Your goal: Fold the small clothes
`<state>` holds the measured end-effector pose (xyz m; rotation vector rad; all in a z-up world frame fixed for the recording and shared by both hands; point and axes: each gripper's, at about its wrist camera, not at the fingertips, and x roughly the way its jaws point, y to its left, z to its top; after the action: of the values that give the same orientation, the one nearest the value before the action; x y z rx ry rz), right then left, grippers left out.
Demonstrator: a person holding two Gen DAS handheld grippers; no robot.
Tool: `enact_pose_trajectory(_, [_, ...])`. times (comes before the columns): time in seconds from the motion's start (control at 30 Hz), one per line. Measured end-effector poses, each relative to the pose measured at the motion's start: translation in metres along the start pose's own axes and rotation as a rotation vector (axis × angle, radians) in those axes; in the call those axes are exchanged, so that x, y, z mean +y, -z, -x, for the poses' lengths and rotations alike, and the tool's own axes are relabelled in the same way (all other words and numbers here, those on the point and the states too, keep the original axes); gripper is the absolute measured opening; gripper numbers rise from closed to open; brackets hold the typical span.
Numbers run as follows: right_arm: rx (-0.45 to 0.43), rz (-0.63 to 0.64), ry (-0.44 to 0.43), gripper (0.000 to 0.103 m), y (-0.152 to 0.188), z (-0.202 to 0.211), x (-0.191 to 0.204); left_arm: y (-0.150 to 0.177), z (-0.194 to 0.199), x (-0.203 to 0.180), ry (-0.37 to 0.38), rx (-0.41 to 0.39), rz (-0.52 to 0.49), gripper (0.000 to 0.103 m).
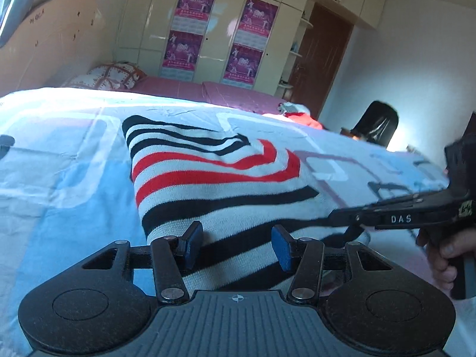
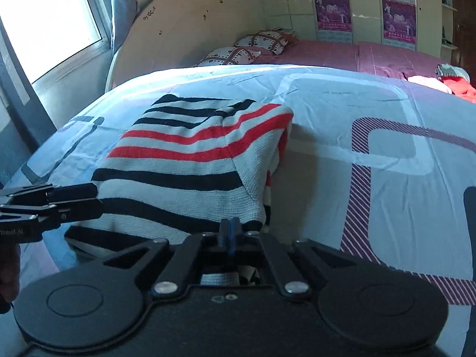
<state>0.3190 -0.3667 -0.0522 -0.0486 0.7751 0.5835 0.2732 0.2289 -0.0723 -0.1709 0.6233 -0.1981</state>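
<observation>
Right gripper (image 2: 229,232) closed at sweater (image 2: 190,160) hem

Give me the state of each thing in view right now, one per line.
Striped sweater: folded over on itself, lying flat on the bedspread.
Left gripper: open, pads apart over the sweater's near edge.
Right gripper: shut, pads together at the sweater's near edge; whether it pinches fabric is unclear.
Bedspread: spread over the bed, lightly wrinkled.
Red garment: crumpled at the far edge.
Door: closed.
</observation>
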Motion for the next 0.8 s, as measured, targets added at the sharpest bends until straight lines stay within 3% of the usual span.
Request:
enact_pose_trajectory(0.13, [-0.013,-0.044,0.009,0.0,0.002,-0.011,0.001,0.004,0.003,-0.017,-0.077,-0.011,-0.083,0.051])
enact_pose_trajectory(0.2, [-0.012,-0.08,0.007,0.01,-0.002,-0.005,0.002,0.0,0.013,-0.027,-0.114,-0.004,-0.095,0.055])
enact_pose_trajectory(0.23, [-0.03,-0.1,-0.009,0.031,-0.003,0.004,0.003,0.0,0.023,-0.03,-0.131,-0.013,-0.079,0.073])
enact_pose_trajectory(0.27, [-0.054,-0.119,-0.033,0.055,-0.003,0.016,0.003,0.001,0.035,-0.034,-0.154,-0.036,-0.062,0.084])
enact_pose_trajectory(0.3, [-0.075,-0.13,-0.027,0.063,-0.002,0.027,0.005,0.003,0.047,-0.037,-0.174,-0.063,-0.057,0.094])
enact_pose_trajectory(0.47, [-0.132,-0.14,-0.007,0.067,0.012,0.085,0.015,0.014,0.111,-0.057,-0.227,-0.117,0.018,0.098])
enact_pose_trajectory(0.5, [-0.139,-0.136,0.001,0.069,0.016,0.095,0.018,0.016,0.123,-0.062,-0.231,-0.123,0.022,0.103])
enact_pose_trajectory(0.57, [-0.146,-0.126,0.021,0.077,0.025,0.116,0.024,0.019,0.14,-0.072,-0.235,-0.123,0.014,0.103])
enact_pose_trajectory(0.8, [-0.167,-0.096,0.088,0.081,0.061,0.187,0.044,0.036,0.199,-0.113,-0.262,-0.147,-0.001,0.103])
